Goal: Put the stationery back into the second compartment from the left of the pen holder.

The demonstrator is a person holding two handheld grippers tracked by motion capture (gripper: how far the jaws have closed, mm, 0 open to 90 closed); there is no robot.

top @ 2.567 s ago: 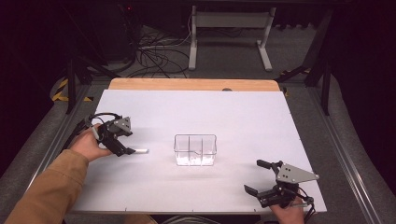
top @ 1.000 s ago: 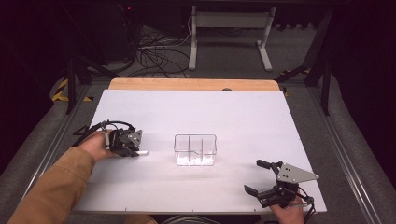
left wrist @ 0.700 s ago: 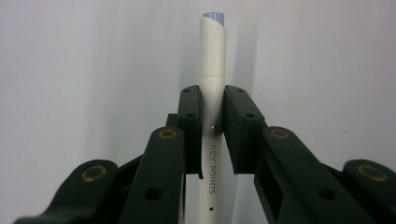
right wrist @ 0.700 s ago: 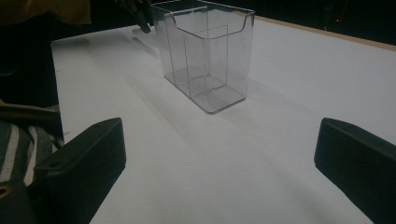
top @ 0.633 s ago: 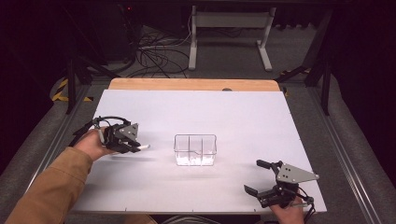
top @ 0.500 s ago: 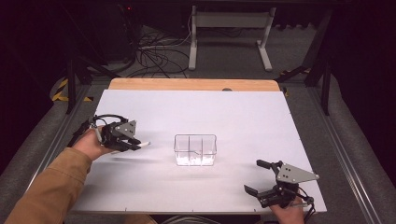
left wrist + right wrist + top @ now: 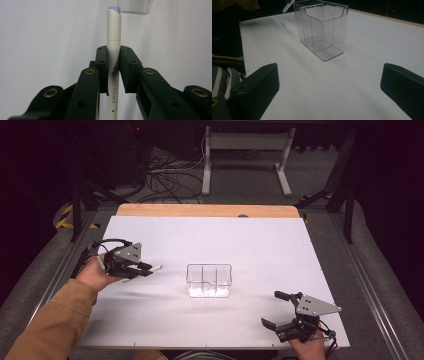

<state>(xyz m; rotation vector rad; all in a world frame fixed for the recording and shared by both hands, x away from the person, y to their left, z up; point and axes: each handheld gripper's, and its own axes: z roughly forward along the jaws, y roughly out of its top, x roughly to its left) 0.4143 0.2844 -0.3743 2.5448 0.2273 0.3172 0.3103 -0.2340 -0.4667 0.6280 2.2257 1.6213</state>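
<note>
White pen [image 7: 113, 37] is pinched between the jaws of the left gripper [image 7: 131, 263], clamped near its mid-length; the barrel lettering "KEY POINTS" is read just below the pads in the left gripper view. Long axis of the pen is seen running straight out along the jaws, roughly level, capped end leading. In the high view the pen tip [image 7: 156, 268] is seen pointing toward the middle of the counter [image 7: 260, 235], held clear above the white surface with a faint shadow beneath.

Clear plastic organizer [image 7: 209, 280] stands upright near the centre of the counter, open at the top and split by inner dividers into compartments; all appear empty. It lies ahead of the pen tip, in line with the pen's axis, apart from it by a bare stretch of counter. Its lower edge is seen at the top of the left gripper view [image 7: 136, 7], just beyond the cap.

Judgement: the coming move turns on tilting the pen from level to upright over one compartment; the organizer rim is the only thing in the way.

Right gripper [image 7: 284, 315] is held at the near right corner of the counter, jaws spread wide, nothing between them. It faces the organizer [image 7: 322, 30] but is well apart. The left hand [image 7: 97, 274] is the nearer one.
</note>
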